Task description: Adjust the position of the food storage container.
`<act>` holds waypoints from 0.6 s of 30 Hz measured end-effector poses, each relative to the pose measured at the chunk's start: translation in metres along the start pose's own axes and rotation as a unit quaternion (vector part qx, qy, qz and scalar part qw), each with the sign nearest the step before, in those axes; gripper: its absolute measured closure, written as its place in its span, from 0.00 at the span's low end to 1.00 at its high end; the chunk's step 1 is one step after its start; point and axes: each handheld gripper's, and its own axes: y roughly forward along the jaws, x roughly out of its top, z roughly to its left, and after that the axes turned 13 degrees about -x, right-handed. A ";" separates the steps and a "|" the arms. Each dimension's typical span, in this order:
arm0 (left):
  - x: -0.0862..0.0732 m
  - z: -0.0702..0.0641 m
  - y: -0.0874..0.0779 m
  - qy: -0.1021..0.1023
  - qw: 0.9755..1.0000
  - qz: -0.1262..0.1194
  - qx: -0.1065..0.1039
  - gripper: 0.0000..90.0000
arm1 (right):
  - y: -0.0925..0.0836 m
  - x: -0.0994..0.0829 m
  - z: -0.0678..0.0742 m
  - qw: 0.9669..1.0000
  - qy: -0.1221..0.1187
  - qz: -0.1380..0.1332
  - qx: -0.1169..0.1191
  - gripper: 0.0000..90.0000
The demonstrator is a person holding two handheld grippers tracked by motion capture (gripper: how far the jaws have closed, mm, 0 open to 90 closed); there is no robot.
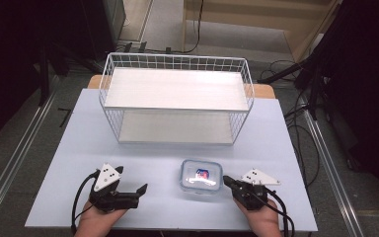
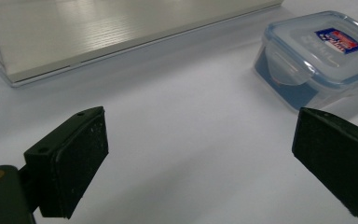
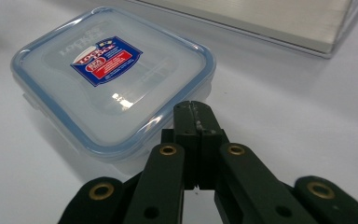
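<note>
We see the table brightly and evenly lit from above, while the room beyond it sinks into near-black. Glare whitens the lid of the container, just left of the right gripper. In the left gripper view the left gripper has its near pads softly blurred. In the right gripper view the closed jaws are sharp; soft shadows pool beneath them and the shelf beyond blurs.

Closed right gripper, jaws pressed flat together with nothing between, tips just beside the near edge of a square plastic box. Clear lid, blue seal, red-and-blue label. Pale shelf board beyond, on a white table.
</note>
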 end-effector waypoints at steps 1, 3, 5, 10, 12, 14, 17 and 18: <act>0.000 0.000 0.000 -0.002 1.000 -0.001 -0.002 0.05 | 0.000 0.000 0.002 1.000 0.001 0.001 0.002 1.00; 0.000 0.000 0.001 -0.006 1.000 -0.001 -0.004 0.05 | 0.002 0.001 0.005 1.000 0.001 0.001 0.007 1.00; 0.000 -0.001 0.001 -0.009 1.000 -0.001 -0.004 0.06 | 0.003 0.002 0.009 1.000 -0.002 -0.001 0.009 1.00; 0.000 0.000 0.001 -0.011 1.000 -0.006 -0.010 0.09 | 0.006 0.004 0.019 1.000 -0.012 0.000 0.016 1.00; 0.000 -0.002 0.002 -0.015 1.000 -0.009 -0.013 0.17 | 0.007 0.006 0.022 1.000 -0.014 -0.002 0.019 1.00; 0.000 -0.003 0.004 -0.013 1.000 -0.010 -0.018 0.23 | 0.007 0.006 0.025 1.000 -0.020 -0.005 0.018 1.00; -0.001 -0.005 0.009 -0.014 0.999 -0.015 -0.030 0.39 | 0.007 0.006 0.026 1.000 -0.019 -0.004 0.022 1.00; -0.001 -0.006 0.012 -0.012 0.999 -0.012 -0.033 0.42 | 0.007 0.006 0.027 1.000 -0.018 -0.005 0.022 1.00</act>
